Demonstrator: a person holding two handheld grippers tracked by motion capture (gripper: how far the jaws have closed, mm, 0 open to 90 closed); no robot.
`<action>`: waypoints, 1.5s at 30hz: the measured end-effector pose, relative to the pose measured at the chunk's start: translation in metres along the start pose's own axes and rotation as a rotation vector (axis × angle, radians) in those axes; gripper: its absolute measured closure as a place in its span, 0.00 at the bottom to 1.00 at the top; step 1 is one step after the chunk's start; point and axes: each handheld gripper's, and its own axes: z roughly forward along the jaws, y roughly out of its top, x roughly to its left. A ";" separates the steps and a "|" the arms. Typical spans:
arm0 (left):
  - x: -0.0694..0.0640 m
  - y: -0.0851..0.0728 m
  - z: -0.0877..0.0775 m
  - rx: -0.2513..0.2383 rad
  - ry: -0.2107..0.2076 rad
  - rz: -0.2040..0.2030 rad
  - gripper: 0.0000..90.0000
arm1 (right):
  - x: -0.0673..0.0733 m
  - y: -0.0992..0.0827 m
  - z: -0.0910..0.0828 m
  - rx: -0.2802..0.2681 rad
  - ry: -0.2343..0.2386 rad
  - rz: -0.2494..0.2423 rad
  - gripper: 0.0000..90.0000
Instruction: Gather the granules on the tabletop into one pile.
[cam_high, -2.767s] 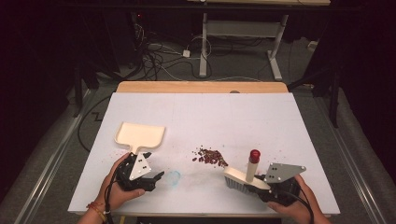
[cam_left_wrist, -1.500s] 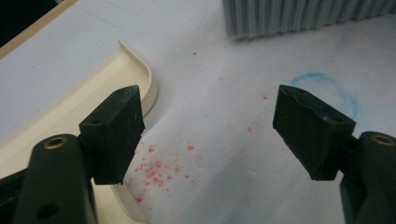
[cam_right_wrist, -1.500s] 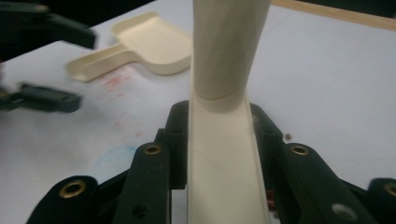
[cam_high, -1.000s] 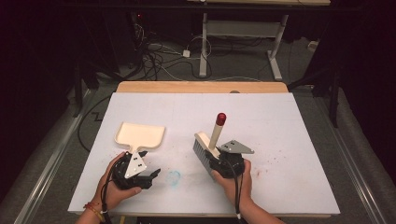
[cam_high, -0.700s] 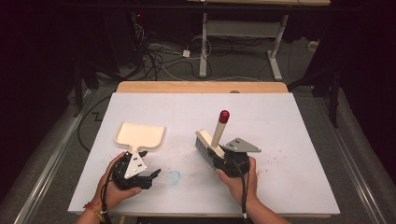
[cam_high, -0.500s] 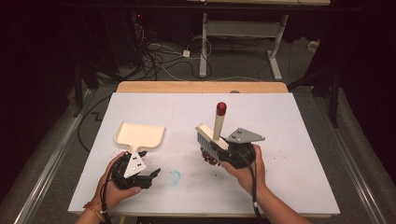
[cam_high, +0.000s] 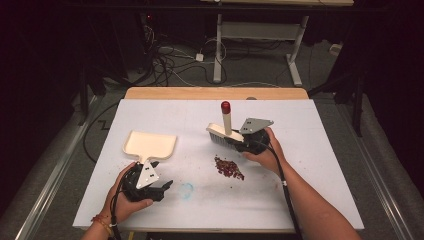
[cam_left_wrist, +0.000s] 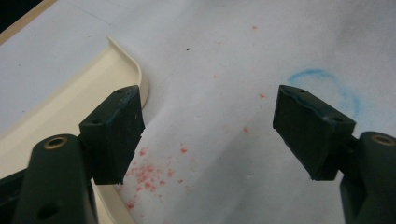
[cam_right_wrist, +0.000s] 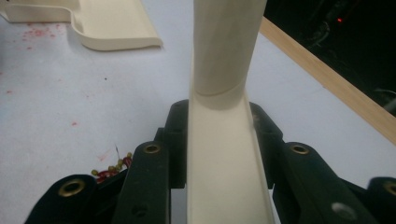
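A cream brush with a red-tipped handle is held above the white table, bristles toward the left, by my right gripper. That gripper is just beyond a small pile of reddish-brown crumbs. In the right gripper view the jaws are shut on the brush's cream handle, and the crumbs show low at the left. A cream dustpan lies flat at the left. My left gripper rests near the front edge, open. The dustpan's rim runs outside its left jaw, and nothing is between the jaws.
A faint blue ring and pink specks mark the white tabletop. A wooden strip borders the far edge. Beyond it are dark floor, cables and a desk frame.
My right gripper has carried the brush away from the person and slightly right, off the crumbs, which now lie uncovered. The left gripper and dustpan have not moved.
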 end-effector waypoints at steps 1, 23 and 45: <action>0.000 0.000 0.000 0.001 0.000 -0.003 0.26 | 0.000 -0.001 0.005 -0.010 0.006 -0.004 0.75; 0.001 -0.003 0.003 0.032 -0.012 0.009 0.26 | 0.018 -0.025 -0.022 -0.026 0.232 -0.175 0.74; 0.001 -0.002 -0.003 0.016 0.009 0.001 0.26 | 0.049 -0.013 -0.083 -0.093 0.169 -0.111 0.75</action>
